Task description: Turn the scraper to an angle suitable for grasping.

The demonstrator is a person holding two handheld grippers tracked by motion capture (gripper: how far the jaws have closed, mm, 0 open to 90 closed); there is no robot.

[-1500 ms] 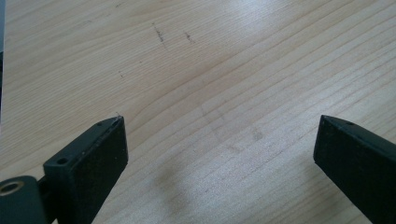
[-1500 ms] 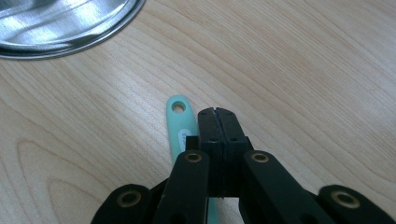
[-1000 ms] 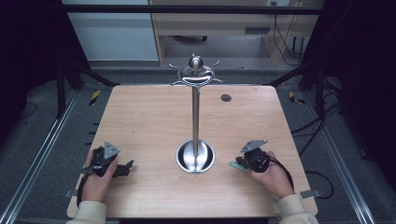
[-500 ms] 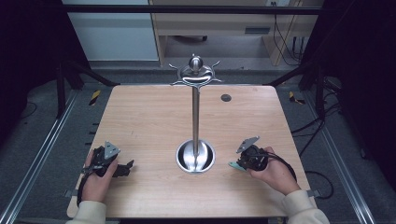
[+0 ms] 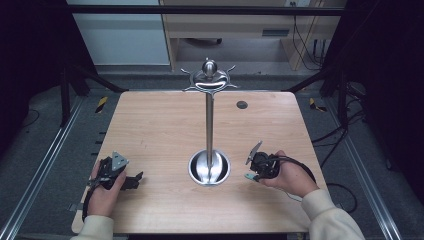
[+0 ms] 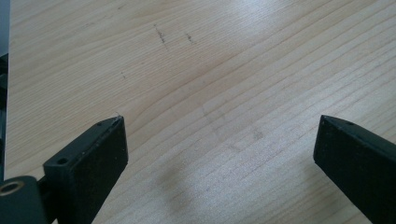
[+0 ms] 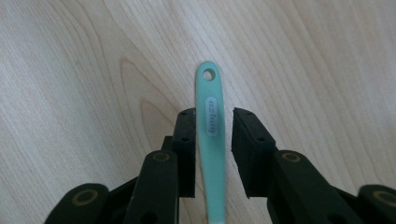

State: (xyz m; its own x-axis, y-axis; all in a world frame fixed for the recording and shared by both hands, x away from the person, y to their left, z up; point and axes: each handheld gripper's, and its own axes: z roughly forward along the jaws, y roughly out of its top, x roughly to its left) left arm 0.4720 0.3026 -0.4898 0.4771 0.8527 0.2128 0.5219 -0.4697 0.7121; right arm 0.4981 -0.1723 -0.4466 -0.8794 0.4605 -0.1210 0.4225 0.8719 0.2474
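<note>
1. Right gripper (image 7: 214, 122): jaws hug one slim mint-green plastic handle with a hole at its tip (image 7: 211, 135); a sliver of gap on one side.
2. Left gripper (image 6: 219, 140): jaws wide apart, nothing between.
3. One tall steel hook stand (image 5: 209, 120) mid-bench.
4. Since earlier, the right gripper tilted up; left unchanged.
5. Pale wooden bench (image 5: 160, 130) is mostly bare.

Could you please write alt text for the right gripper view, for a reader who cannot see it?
A mint-green handle with a hole near its tip lies between the two black jaws of the right gripper, pointing away from the camera. The left jaw touches it; a narrow gap shows beside the right jaw. Beneath is the light wooden table.
</note>
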